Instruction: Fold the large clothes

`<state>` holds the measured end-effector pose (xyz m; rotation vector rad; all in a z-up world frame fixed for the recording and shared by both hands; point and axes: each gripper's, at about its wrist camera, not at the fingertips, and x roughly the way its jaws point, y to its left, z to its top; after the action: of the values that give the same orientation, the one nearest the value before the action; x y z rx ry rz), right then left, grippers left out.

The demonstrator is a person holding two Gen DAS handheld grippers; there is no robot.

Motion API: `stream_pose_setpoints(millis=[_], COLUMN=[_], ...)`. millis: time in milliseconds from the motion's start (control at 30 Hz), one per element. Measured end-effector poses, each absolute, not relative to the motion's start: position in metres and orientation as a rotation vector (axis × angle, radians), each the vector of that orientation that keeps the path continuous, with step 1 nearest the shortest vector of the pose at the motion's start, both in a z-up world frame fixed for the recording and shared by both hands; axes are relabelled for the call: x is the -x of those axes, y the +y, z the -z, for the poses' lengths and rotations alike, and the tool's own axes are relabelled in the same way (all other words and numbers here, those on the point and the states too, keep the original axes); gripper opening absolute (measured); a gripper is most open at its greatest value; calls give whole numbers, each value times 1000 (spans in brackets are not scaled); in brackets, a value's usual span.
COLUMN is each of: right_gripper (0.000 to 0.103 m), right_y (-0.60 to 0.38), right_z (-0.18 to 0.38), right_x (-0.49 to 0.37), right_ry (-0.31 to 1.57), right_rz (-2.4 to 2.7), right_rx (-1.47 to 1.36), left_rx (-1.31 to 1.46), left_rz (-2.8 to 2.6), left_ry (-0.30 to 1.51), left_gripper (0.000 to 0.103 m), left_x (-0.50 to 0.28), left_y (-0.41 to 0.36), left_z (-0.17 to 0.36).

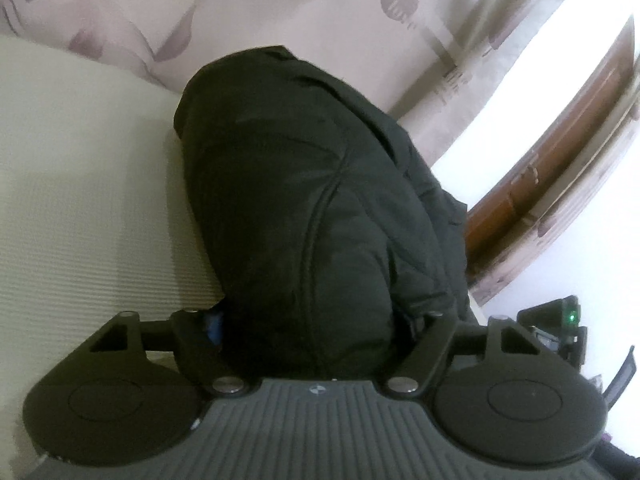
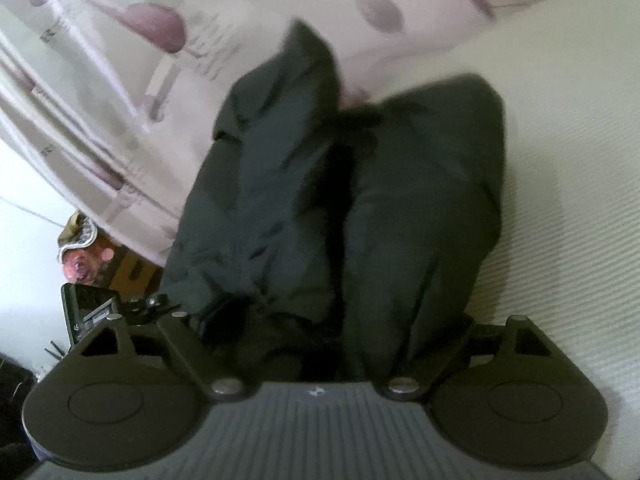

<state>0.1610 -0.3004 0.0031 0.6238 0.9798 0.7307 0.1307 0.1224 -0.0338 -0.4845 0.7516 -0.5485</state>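
Jacket (image 1: 304, 200), black, padded, with a matt shell and stitched seams curving down its bulk, is seen bunched into a thick mound. It is laid on a cream ribbed mattress (image 1: 80, 220), close along the mattress edge that borders the pale floor. A bedsheet (image 1: 240, 8) printed with mauve petals and small lettering is spread at the far end of the mattress, and the jacket's far end is lapped onto it.

In the right wrist view the jacket (image 2: 360, 208) is shown as two long lobes parted by a deep dark crease, one lobe raised to a blunt peak; the view is motion-blurred, so finer detail cannot be told.

Left gripper (image 1: 316, 320) is set wide, with the near end of the jacket bulging between its fingers; whether the pads press the cloth cannot be told, since the tips are buried in black fabric. Right gripper (image 2: 332, 328) is likewise spread wide around the jacket's near end, and contact cannot be told there either.

Brown wooden furniture (image 1: 540, 184) is seen beyond the mattress edge.
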Motion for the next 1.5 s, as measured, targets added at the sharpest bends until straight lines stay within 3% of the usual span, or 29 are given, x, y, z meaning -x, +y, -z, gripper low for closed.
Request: stream_pose_setpoints(millis=[467,567,733,1133,1500], right_gripper=[84,84,99,103,103], right_y=[-241,-232,-231,-216,-201], right_z=[-22,-18,-16,-105,-123], right_x=[-102,-91,-82,21,48], right_ry=[958,966,939,511,469], right_rz=[-855,-836,-724,-440,-458], right_rx=[-700,-665,-610,-200,-180], left_rx=[441,422,282,15,-101], left_rz=[439,392,241,22,-22], left_ry=[743,725,615,428,277], left_gripper=[74,81,103,103,103], left_x=[-45,-28,-3,38,68], left_y=[171,175,157,104,62], left_z=[-5,1,-6,-55,-89])
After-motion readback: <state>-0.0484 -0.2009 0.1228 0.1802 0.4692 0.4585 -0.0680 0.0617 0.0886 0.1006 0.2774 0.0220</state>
